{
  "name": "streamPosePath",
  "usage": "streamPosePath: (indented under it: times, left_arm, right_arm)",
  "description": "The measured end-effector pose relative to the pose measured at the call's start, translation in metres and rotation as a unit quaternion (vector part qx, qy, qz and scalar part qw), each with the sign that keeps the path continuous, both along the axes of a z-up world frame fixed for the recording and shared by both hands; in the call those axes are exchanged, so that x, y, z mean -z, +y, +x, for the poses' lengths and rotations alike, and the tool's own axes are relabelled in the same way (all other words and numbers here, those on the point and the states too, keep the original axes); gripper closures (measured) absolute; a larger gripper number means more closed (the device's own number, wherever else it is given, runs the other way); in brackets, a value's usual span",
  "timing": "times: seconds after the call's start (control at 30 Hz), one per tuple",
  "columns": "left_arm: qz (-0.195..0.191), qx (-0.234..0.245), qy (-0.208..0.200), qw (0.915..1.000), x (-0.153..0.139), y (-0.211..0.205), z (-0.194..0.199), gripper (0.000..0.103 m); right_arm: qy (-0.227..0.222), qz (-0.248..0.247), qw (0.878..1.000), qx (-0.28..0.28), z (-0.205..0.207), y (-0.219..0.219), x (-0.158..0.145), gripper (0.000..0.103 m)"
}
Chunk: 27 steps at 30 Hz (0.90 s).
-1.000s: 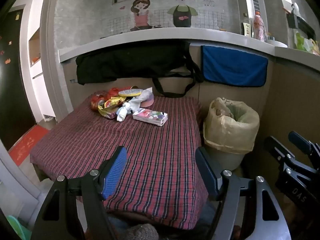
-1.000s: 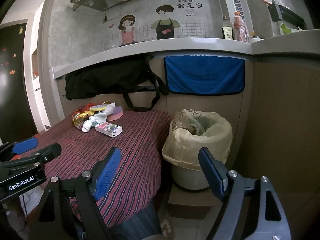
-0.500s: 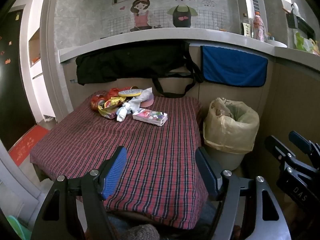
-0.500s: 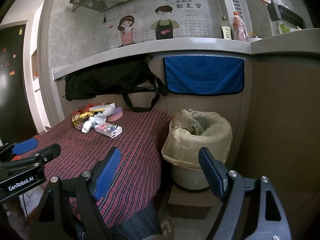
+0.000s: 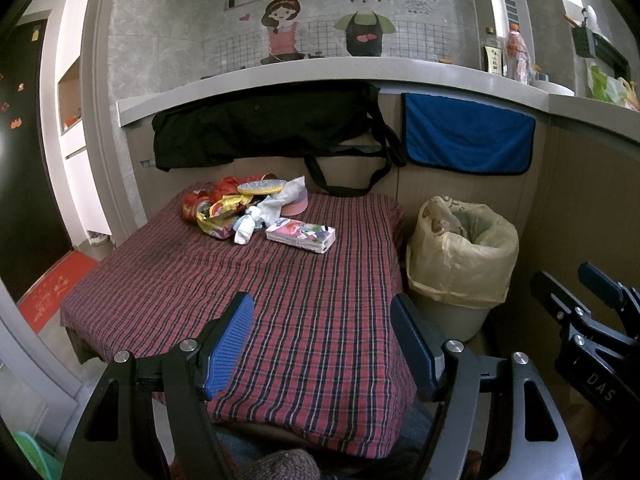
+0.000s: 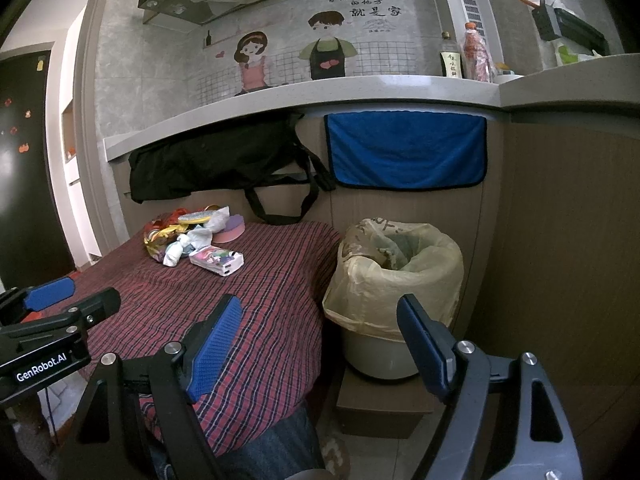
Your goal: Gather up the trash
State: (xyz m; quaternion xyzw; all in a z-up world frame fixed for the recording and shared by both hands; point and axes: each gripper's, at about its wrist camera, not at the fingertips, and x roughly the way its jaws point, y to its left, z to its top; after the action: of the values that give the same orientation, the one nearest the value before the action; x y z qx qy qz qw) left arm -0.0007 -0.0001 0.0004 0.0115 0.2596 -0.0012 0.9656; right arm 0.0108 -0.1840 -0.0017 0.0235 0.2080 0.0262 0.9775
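Only one heap of trash (image 5: 244, 210) lies on the plaid-covered counter (image 5: 248, 292), upper left of centre in the left wrist view, with one flat tissue pack (image 5: 301, 236) just beside it, its long axis running left to right. One lined trash bin (image 5: 462, 252) stands off the counter's right edge. Both the left gripper (image 5: 320, 342) and right gripper (image 6: 320, 342) hover with jaws spread wide, empty, bare cloth ahead.

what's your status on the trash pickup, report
Left gripper open, empty, short of the table. Right gripper open, empty. Trash pile untouched at far end of tablecloth; lined bin beside table. Path clear.
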Motion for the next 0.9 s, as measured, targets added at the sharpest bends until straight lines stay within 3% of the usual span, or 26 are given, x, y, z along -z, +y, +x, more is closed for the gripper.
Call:
streamPosePath:
  times: [0.9]
  left_arm:
    - [0.001, 0.000, -0.004, 1.0000, 0.0029, -0.0007, 0.0037, 0.032]
  right_arm:
    - [-0.001, 0.002, 1.000, 0.001, -0.0003, -0.0015, -0.0004, 0.025]
